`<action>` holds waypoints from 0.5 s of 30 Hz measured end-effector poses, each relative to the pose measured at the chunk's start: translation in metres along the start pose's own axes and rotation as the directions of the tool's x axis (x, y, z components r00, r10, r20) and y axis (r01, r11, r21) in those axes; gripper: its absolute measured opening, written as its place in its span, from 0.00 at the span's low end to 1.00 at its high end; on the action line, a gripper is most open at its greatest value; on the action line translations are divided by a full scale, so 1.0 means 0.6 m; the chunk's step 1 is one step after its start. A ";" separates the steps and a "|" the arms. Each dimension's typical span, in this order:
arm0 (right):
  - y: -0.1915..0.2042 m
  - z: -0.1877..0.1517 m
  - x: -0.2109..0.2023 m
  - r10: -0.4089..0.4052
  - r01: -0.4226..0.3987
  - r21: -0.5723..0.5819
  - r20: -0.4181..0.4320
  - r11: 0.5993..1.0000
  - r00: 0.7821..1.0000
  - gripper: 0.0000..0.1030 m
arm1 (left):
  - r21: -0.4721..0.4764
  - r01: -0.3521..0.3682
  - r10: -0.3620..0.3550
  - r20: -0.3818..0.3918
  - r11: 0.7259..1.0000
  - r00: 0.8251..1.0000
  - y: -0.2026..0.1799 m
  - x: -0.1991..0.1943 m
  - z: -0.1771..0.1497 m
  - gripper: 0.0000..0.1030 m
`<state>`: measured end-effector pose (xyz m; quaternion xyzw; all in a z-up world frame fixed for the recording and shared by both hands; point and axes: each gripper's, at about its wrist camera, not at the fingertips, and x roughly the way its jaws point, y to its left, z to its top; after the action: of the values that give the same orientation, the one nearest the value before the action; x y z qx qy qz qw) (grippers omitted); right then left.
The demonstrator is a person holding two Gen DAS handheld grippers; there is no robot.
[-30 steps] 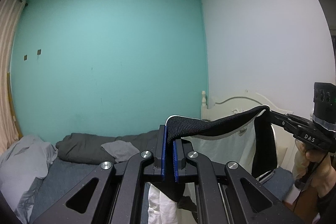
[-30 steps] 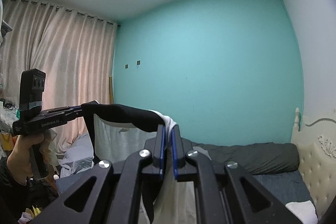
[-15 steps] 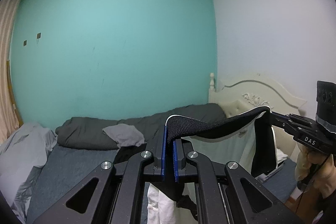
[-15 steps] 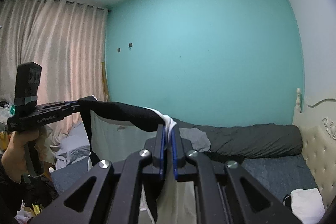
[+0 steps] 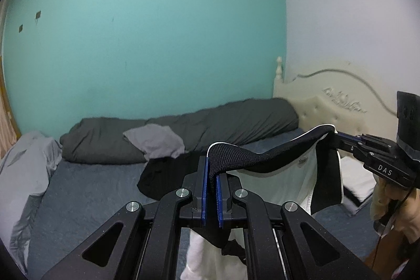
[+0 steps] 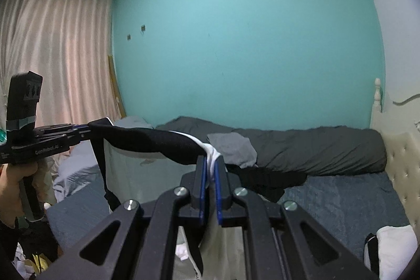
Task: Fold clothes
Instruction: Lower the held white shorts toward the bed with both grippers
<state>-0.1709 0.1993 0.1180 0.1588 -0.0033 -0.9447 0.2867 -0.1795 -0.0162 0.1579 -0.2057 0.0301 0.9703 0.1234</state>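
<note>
Both grippers are clamped onto the same black-and-white garment (image 5: 275, 175), which is held up in the air over the bed with the dark blue-grey fuzzy cover (image 5: 86, 190). The left gripper (image 5: 212, 190) has its blue pads (image 5: 204, 188) pinched narrow on the ribbed black collar band, and from there the band sags across to the right gripper (image 5: 338, 135), which shows up at the right edge of the left wrist view, closed on the other end of it. From the right wrist view it's the mirror of that: the right gripper (image 6: 210, 190) squeezes a bunched bit of white fabric plus the black band, and the left gripper (image 6: 86, 127) sits off to the left with a hand (image 6: 15, 180) around its grip. The white body of the garment (image 6: 126, 175) hangs down between the two, above the bed. On the bed, a long rolled dark grey duvet (image 5: 210, 125) runs along the far side against the teal wall (image 5: 147, 30), with a small light grey cloth (image 5: 155, 141) draped on it and a crumpled black garment (image 5: 162, 177) just in front of that. The cream tufted headboard (image 5: 328, 106) is at the right end of the bed, a light grey sheet (image 5: 23, 162) is bunched at the left end, and pale pink curtains (image 6: 55, 51) hang beyond that end.
</note>
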 end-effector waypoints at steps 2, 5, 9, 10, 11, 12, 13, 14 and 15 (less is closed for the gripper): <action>-0.021 -0.015 0.040 -0.002 0.002 0.009 -0.023 1.000 1.000 0.05 | -0.009 -0.004 0.003 -0.028 1.000 1.000 0.011 0.052 -0.010 0.05; -0.048 -0.033 0.120 -0.010 0.011 0.022 -0.061 1.000 0.998 0.05 | -0.019 -0.012 0.011 -0.059 1.000 0.998 0.029 0.131 -0.027 0.05; -0.083 -0.068 0.207 -0.012 0.016 0.035 -0.110 0.999 0.994 0.05 | -0.036 -0.020 0.016 -0.118 0.999 0.993 0.054 0.243 -0.056 0.05; -0.091 -0.077 0.228 -0.013 0.019 0.042 -0.122 0.999 0.992 0.05 | -0.041 -0.022 0.017 -0.133 0.999 0.991 0.059 0.272 -0.064 0.05; -0.100 -0.086 0.250 -0.015 0.022 0.048 -0.134 0.999 0.991 0.05 | -0.045 -0.025 0.018 -0.151 0.999 0.988 0.070 0.302 -0.072 0.05; -0.108 -0.098 0.273 -0.021 0.028 0.048 -0.148 0.998 0.989 0.05 | -0.048 -0.028 0.019 -0.169 0.998 0.985 0.081 0.328 -0.081 0.05; -0.115 -0.109 0.296 -0.027 0.035 0.048 -0.163 0.998 0.986 0.05 | -0.048 -0.032 0.022 -0.188 0.998 0.982 0.092 0.357 -0.091 0.05; -0.124 -0.124 0.326 -0.034 0.044 0.047 -0.183 0.998 0.982 0.05 | -0.047 -0.038 0.027 -0.206 0.998 0.978 0.100 0.383 -0.102 0.05; -0.132 -0.135 0.346 -0.041 0.050 0.043 -0.197 0.998 0.980 0.05 | -0.045 -0.044 0.033 -0.224 0.998 0.974 0.108 0.409 -0.112 0.05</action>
<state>-0.3524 0.1596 -0.0283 0.2581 0.0059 -0.9304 0.2602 -0.3867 -0.0303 -0.0028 -0.3156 0.0238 0.9438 0.0954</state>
